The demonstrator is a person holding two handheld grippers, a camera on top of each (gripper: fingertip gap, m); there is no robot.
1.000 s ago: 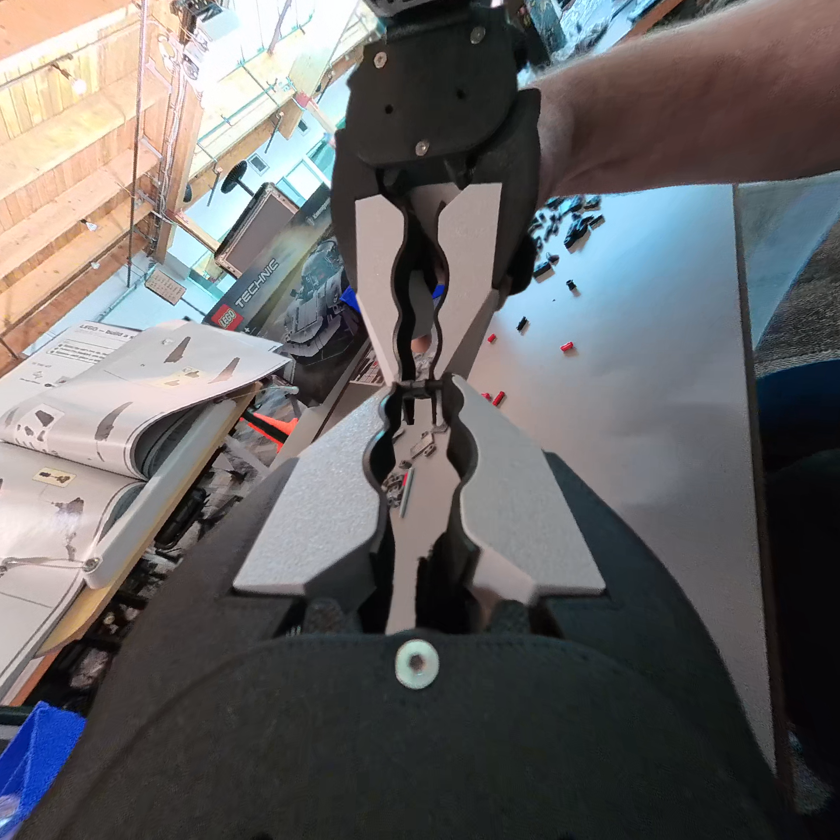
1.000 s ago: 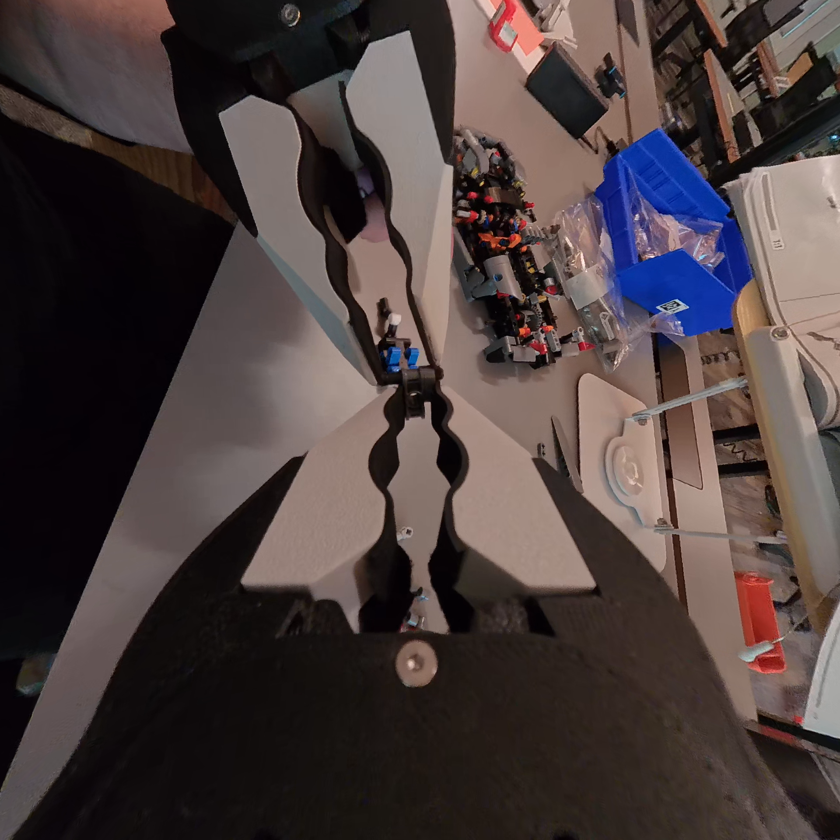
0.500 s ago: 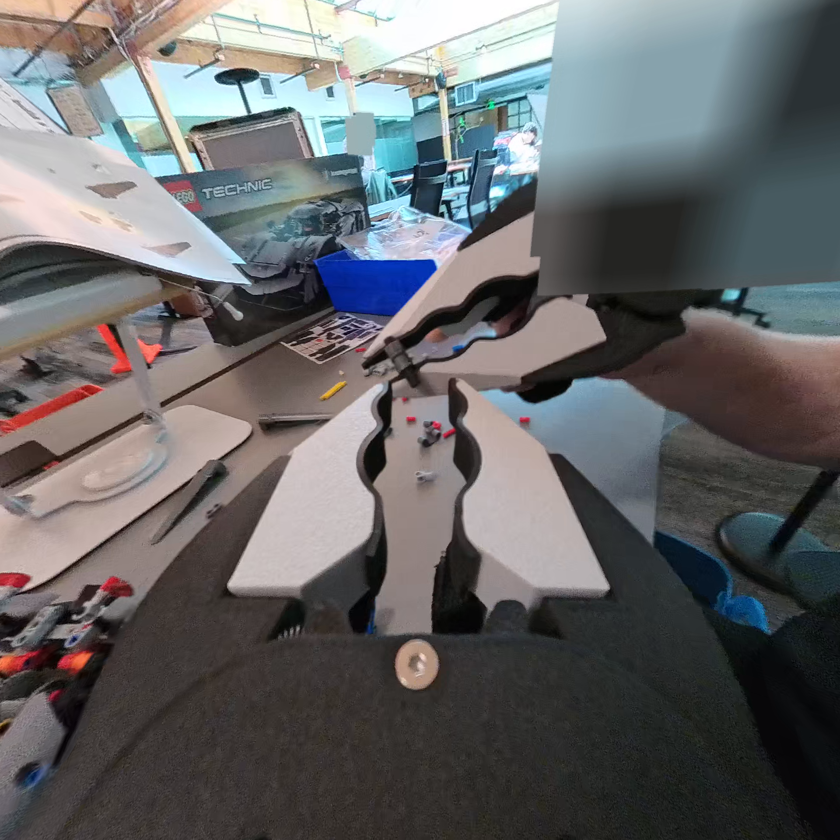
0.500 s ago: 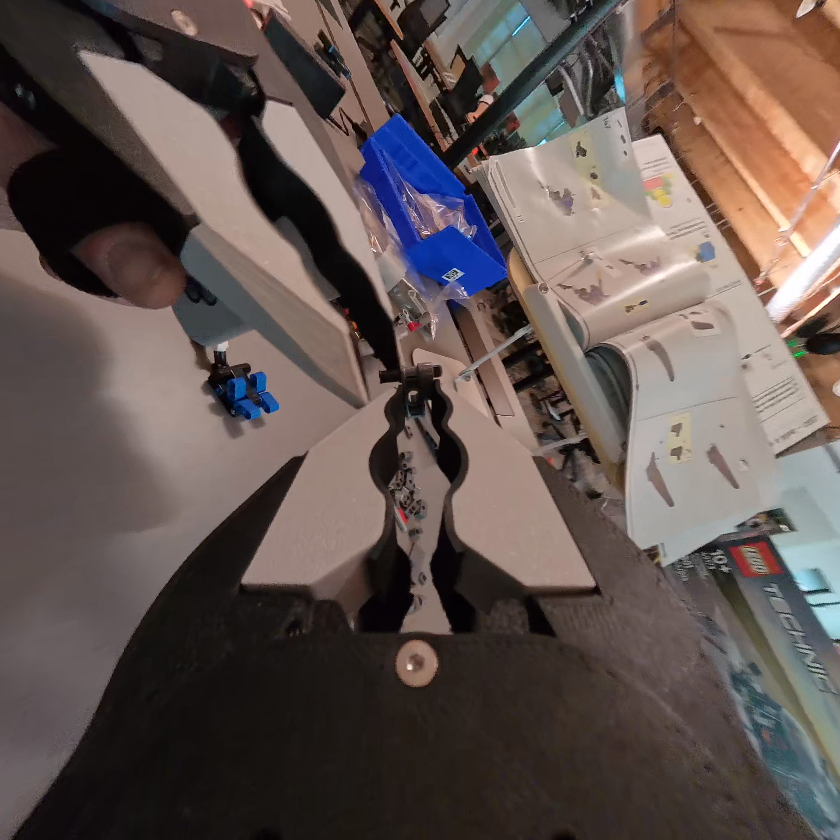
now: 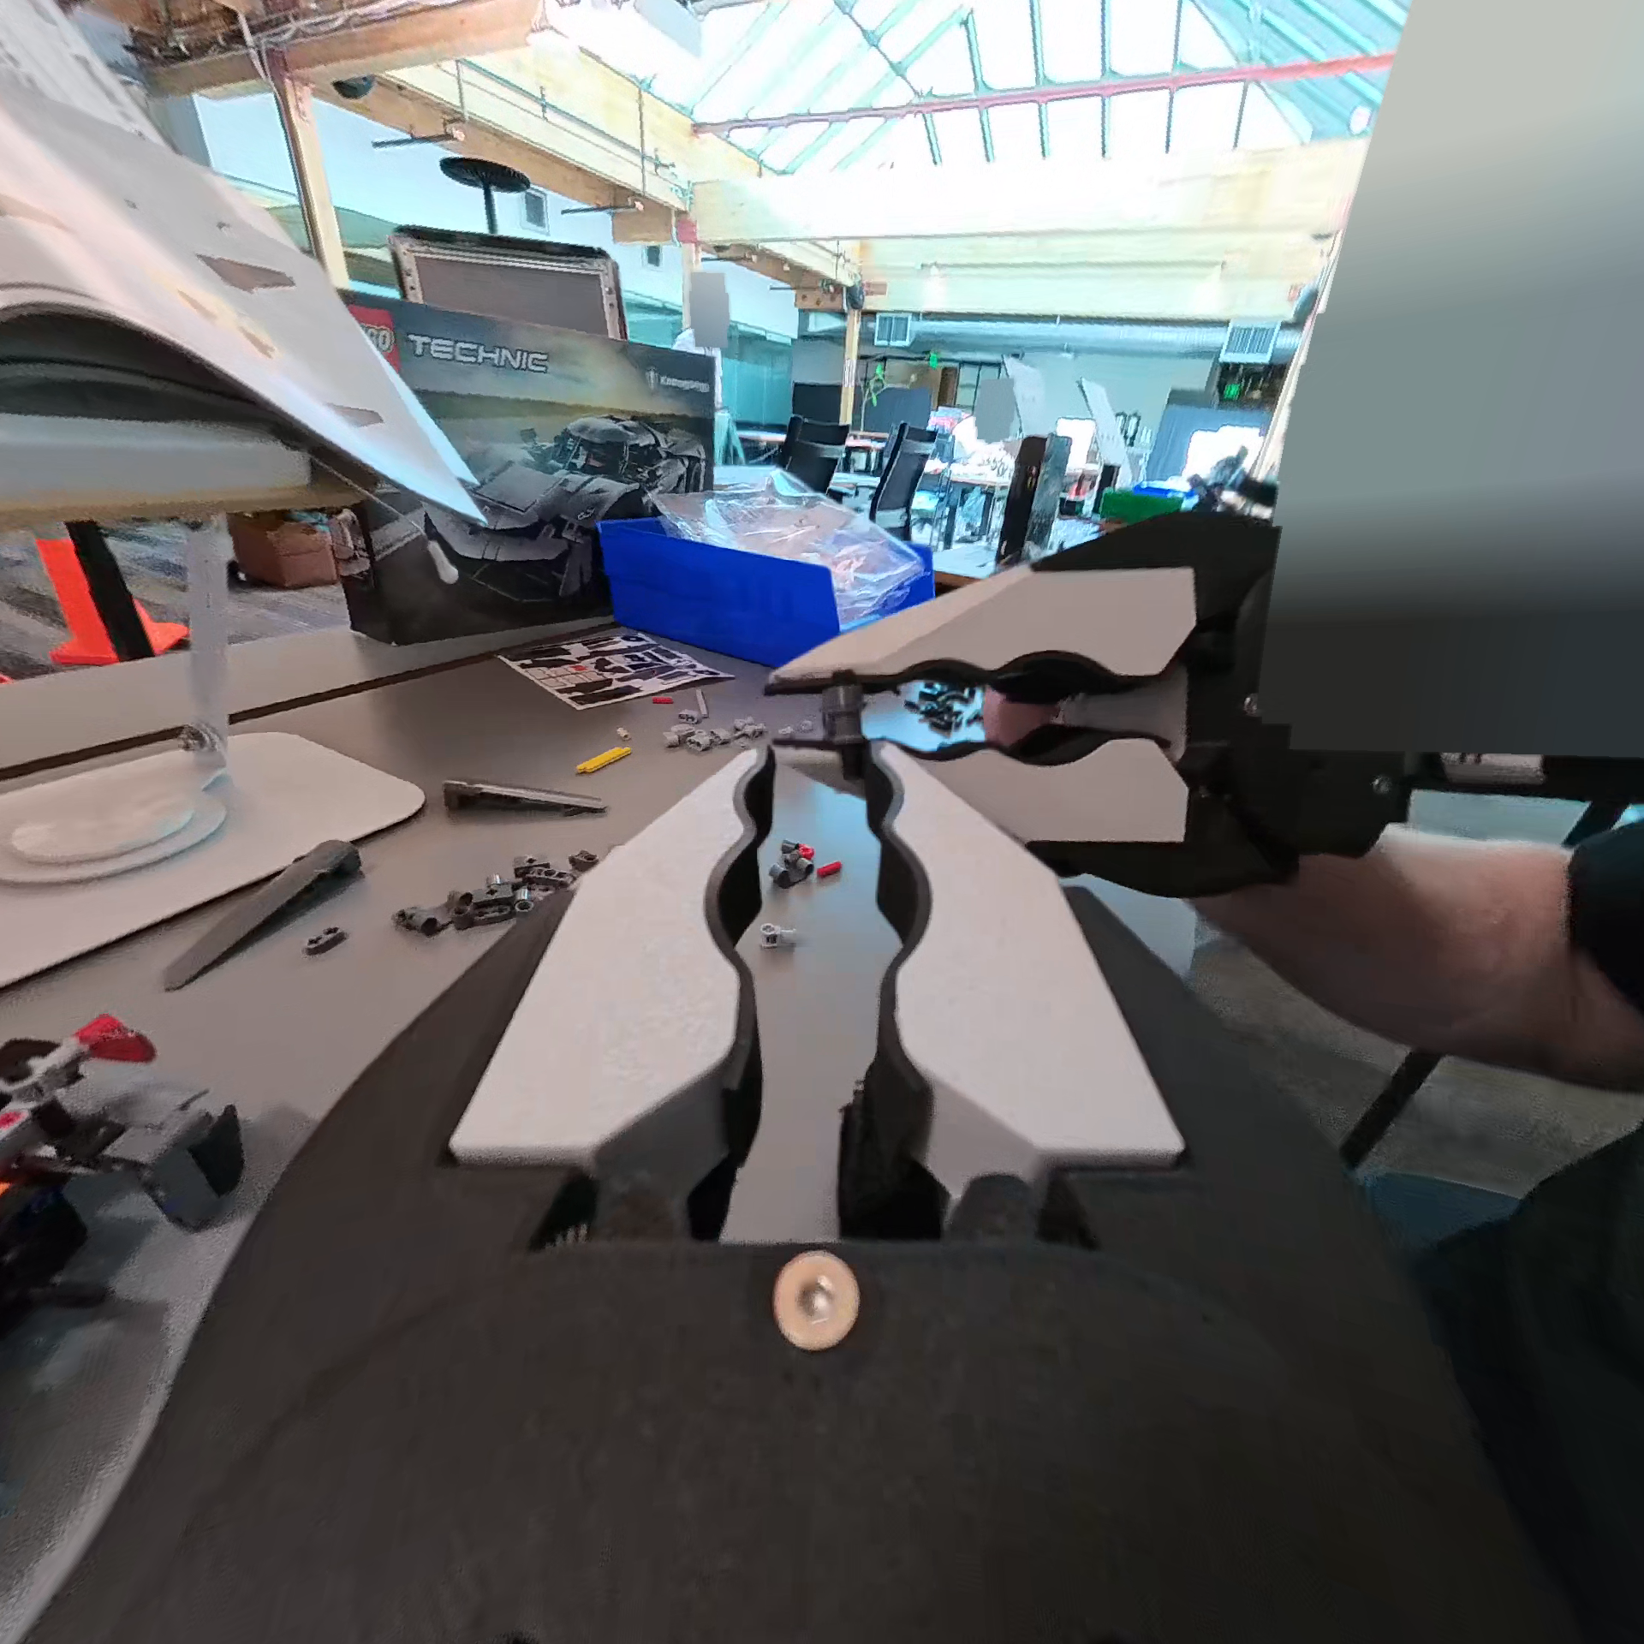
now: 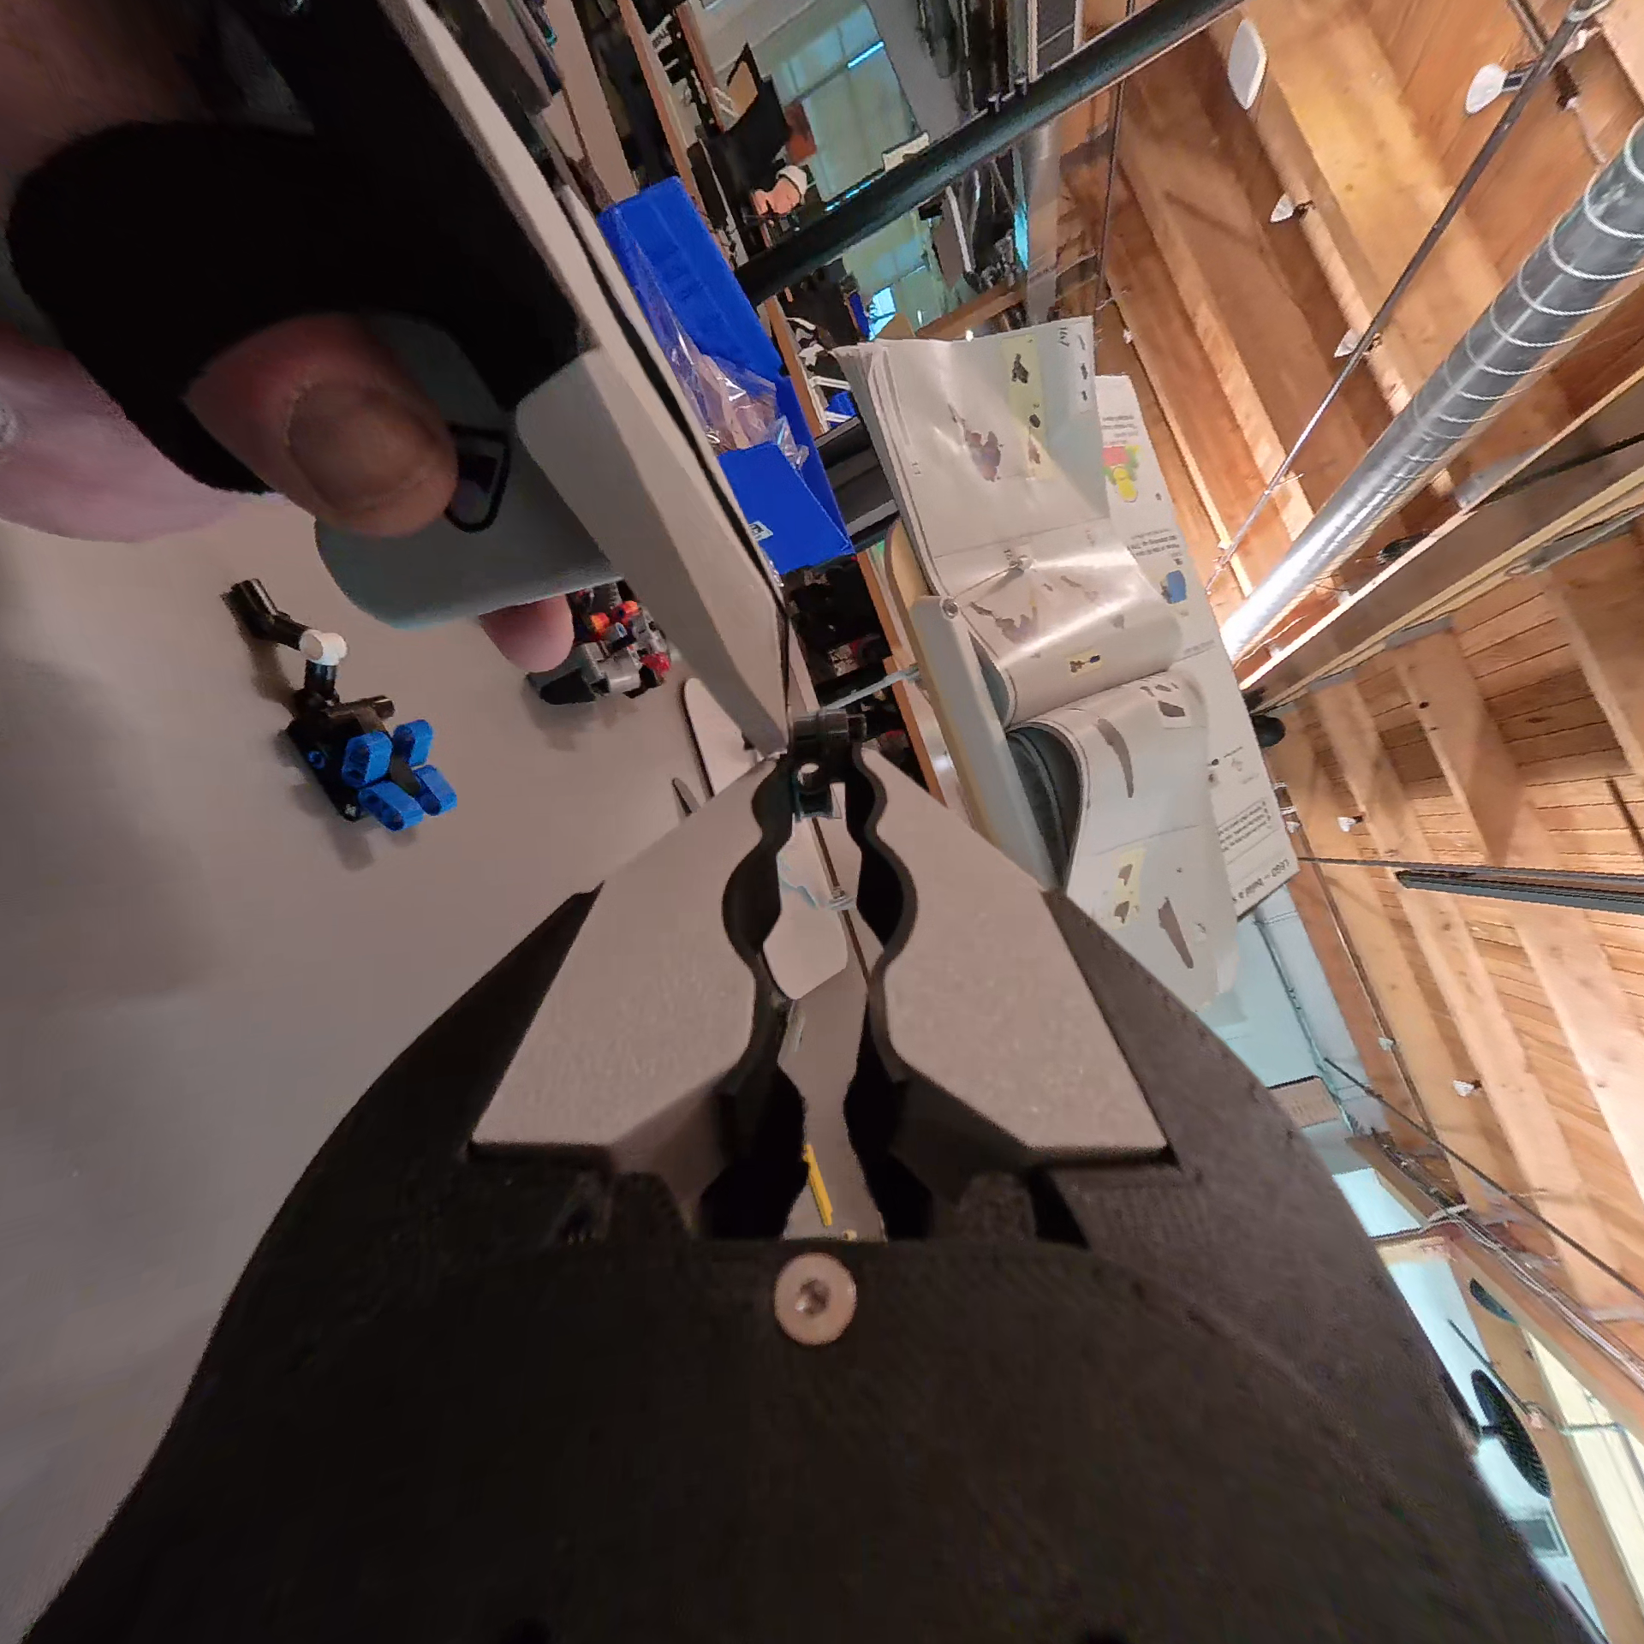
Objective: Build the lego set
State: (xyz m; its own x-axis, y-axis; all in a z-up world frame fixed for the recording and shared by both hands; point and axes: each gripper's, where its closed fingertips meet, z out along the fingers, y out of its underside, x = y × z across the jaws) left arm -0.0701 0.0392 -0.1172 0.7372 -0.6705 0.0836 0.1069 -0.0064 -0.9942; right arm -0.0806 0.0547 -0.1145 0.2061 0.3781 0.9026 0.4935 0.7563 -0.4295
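Observation:
My right gripper [image 6: 817,772] is shut on a small black lego connector [image 6: 823,729] with a hole in it. In the left wrist view the right gripper [image 5: 783,712] comes in from the right and holds the connector [image 5: 836,707] just above my left fingertips. My left gripper [image 5: 818,756] is slightly open and holds nothing. Its tip [image 6: 772,725] touches or nearly touches the connector. A small blue and black sub-assembly [image 6: 374,765] lies on the grey table [image 6: 133,934].
An open instruction book [image 5: 178,311] sits on a stand at the left. The set's box [image 5: 534,463], a blue bin [image 5: 738,587] with bags and a sticker sheet [image 5: 614,667] stand behind. Loose grey pieces [image 5: 498,898], a long grey part [image 5: 267,907] and a partly built model [image 5: 71,1121] lie on the table. My left and right fingertips are right by each other. Left tips and right tips are each some 20 cm from the partly built model [image 5: 71,1121]. The right camera catches it too, in the right wrist view [image 6: 615,648].
Both grippers held the connector tip to tip a second ago. The left has let go and levelled out; the right keeps the piece and has turned on its side.

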